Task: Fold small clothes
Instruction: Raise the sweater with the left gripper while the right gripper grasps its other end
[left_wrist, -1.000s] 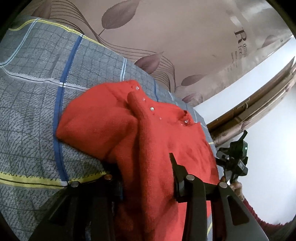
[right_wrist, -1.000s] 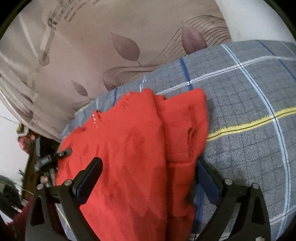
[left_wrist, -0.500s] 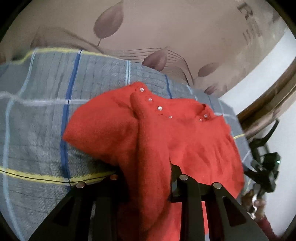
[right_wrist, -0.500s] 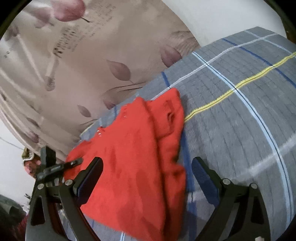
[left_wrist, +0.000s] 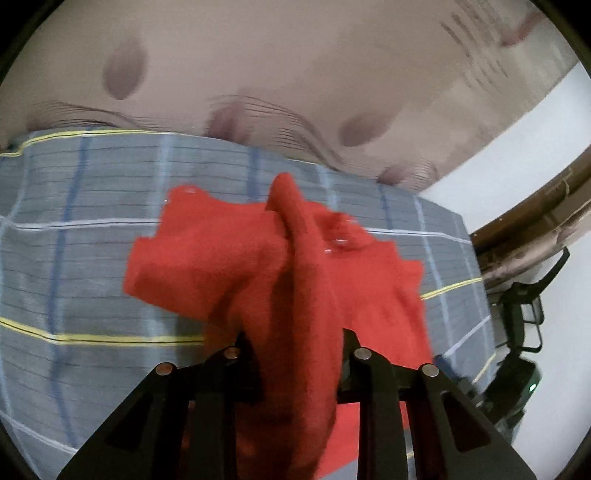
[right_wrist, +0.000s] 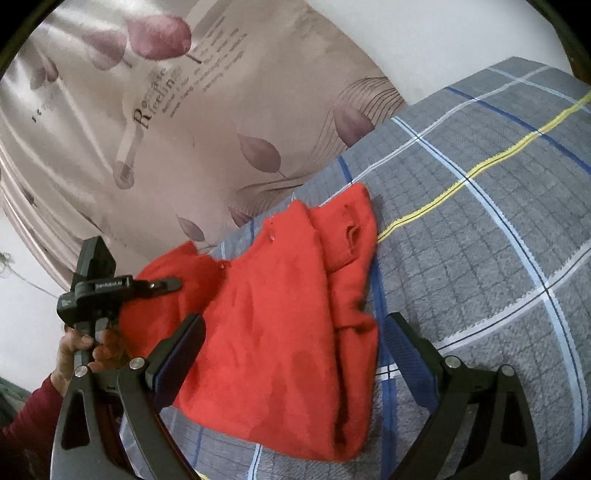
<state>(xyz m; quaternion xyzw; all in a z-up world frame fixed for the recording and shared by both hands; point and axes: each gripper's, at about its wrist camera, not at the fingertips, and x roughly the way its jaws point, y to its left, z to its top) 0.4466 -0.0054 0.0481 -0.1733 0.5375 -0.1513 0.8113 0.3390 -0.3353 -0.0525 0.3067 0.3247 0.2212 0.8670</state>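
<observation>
Grey plaid blanket (right_wrist: 480, 240) under a leaf-print curtain (right_wrist: 229, 110). Red sweater (right_wrist: 280, 325) lies on it, partly folded. Left gripper (left_wrist: 295, 347) pinches a raised fold of the sweater, lifting it off the blanket. Right gripper (right_wrist: 295, 343) spread wide above the sweater, gripping nothing.

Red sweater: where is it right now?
The red sweater lies on the grey plaid blanket near the leaf-print curtain; the left gripper pinches one bunched part of it, and the right gripper stands open over it.
</observation>
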